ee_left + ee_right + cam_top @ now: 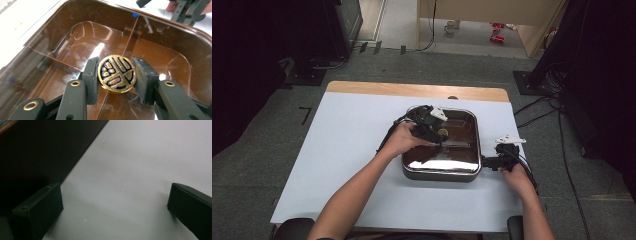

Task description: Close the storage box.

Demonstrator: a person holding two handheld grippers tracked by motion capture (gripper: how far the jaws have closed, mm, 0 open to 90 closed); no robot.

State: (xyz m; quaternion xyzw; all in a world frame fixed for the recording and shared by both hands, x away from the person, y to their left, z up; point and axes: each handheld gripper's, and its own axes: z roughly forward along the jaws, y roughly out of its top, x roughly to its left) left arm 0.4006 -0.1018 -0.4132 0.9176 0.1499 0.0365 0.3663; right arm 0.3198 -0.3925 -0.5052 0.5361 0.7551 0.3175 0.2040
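L gripper (pixel 116 75) pinching gold-black round knob (pixel 117 73), centre frame, on brown lid (pixel 62 45) of pan (pixel 439 172) | R gripper (pixel 112 212) sitting w/ jaws spread over white table cover (pixel 140 170), right of pan

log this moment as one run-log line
left gripper: shut on round gold-and-black knob of brown transparent lid | right gripper: open over white table cover
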